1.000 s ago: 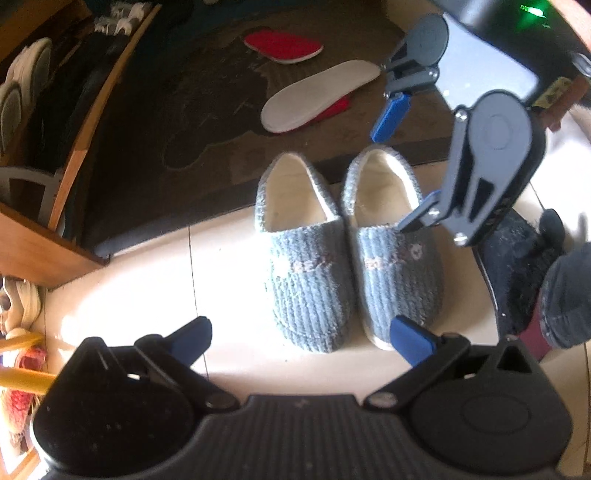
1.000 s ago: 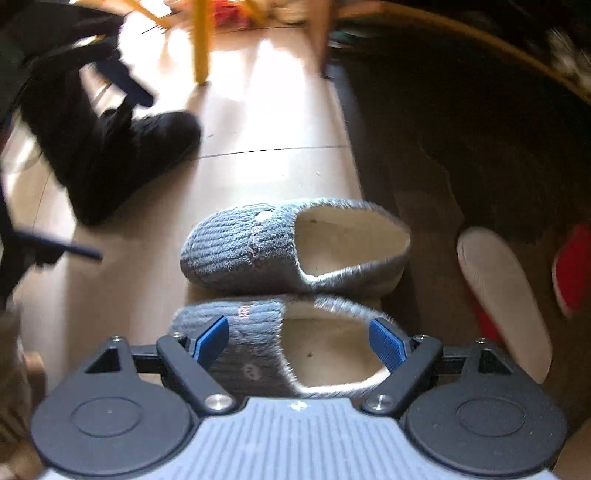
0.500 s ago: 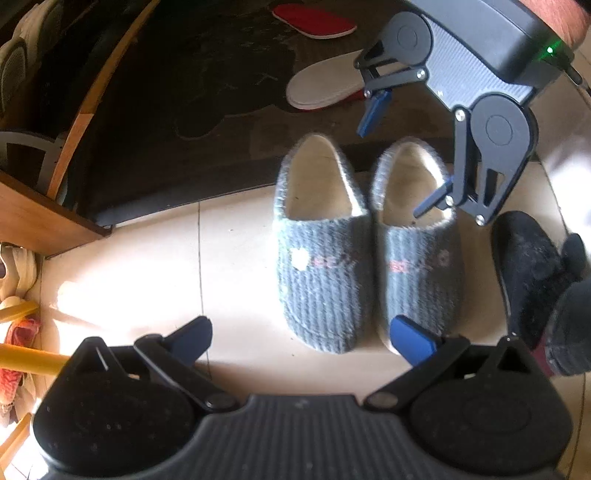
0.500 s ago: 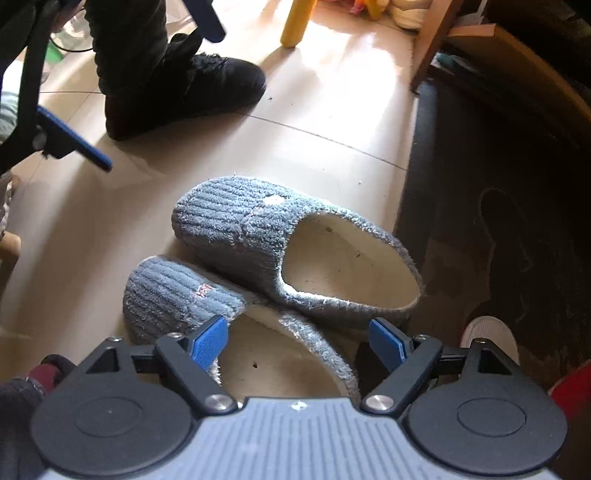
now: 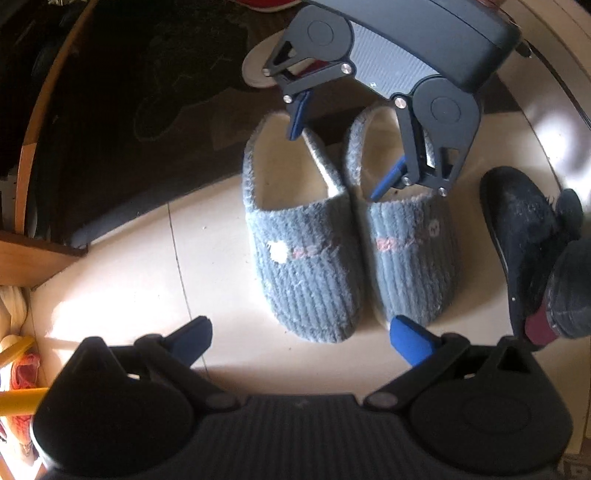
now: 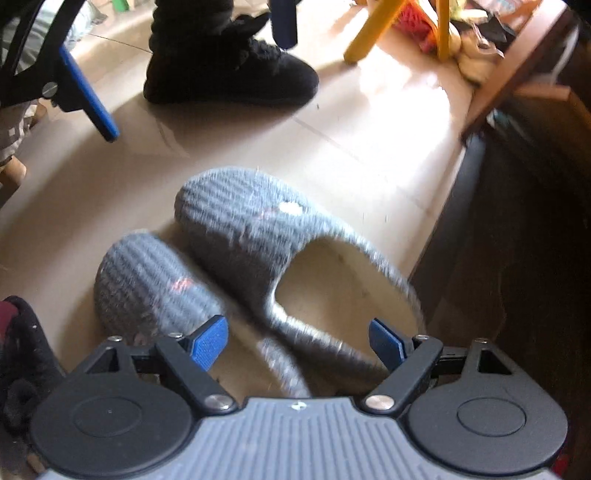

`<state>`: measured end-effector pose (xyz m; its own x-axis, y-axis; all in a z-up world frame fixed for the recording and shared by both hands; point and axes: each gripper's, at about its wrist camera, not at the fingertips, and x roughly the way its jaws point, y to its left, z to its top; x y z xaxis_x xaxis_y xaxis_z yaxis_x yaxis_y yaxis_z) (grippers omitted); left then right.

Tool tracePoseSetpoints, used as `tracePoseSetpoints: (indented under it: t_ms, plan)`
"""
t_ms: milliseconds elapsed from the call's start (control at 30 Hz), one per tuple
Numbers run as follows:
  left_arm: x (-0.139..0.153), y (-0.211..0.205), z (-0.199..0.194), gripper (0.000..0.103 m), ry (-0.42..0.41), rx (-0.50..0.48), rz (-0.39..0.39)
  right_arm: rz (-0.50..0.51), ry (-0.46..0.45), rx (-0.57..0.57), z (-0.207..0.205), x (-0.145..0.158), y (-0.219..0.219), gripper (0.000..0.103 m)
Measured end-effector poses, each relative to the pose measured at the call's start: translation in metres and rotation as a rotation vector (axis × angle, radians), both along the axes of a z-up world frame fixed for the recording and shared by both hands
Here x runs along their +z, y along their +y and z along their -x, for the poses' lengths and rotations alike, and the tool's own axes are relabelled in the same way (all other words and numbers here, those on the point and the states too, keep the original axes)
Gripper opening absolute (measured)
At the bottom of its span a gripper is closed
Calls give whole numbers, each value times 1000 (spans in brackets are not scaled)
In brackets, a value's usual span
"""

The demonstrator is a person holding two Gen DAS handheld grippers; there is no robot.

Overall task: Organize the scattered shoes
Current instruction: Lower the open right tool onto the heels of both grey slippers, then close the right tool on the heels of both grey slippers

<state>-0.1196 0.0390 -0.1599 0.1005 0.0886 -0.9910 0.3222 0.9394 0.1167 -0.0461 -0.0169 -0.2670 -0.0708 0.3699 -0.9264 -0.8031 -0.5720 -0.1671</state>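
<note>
Two grey knitted slippers stand side by side on the tile, the left one [image 5: 306,266] touching the right one [image 5: 410,254]. My left gripper [image 5: 301,336] hangs open above their toes, pointing straight down, holding nothing. My right gripper [image 5: 342,147] is open over the heel ends, one blue finger [image 5: 297,114] over the left slipper's cream opening, the other [image 5: 386,182] over the right slipper's opening. In the right wrist view, blurred, the gripper [image 6: 297,341] straddles the adjoining walls of the far slipper [image 6: 258,229] and the near slipper [image 6: 147,280]. Nothing is gripped.
A dark mat [image 5: 147,92] lies behind the slippers, with a white insole [image 5: 258,70] on it. A wooden shoe rack edge [image 5: 37,251] stands at the left. A person's black fluffy shoe [image 5: 524,240] is beside the right slipper. Yellow stool legs [image 6: 369,33] stand beyond.
My right gripper has rolled round and come down over the slippers' heel openings. My left gripper has sunk towards the toes. The slippers have not moved.
</note>
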Motion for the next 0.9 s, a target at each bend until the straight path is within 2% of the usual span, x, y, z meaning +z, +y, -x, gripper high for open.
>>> tracePoseSetpoints:
  t_ms: [167,267,467,533,600,700,900]
  plan:
    - [7,9,-1,103,-6,20,13,56,-71,182,9,-24,2,82]
    - [0,16,-5,103,11,64,35,118,-94,251,11,-40,1,68]
    - [-15,32,-7,103,56,167,47,114,-96,198,10,-58,8,61]
    - [-16,36,-8,103,62,195,59,148,-74,147,9,-61,15,60]
    - [-17,37,-9,103,60,203,58,190,-37,67,4,-61,21,48]
    - [-16,39,-10,103,64,212,46,212,57,-161,-12,-59,29,39]
    - [-13,38,-15,103,53,219,27,190,181,-550,-48,-55,32,35]
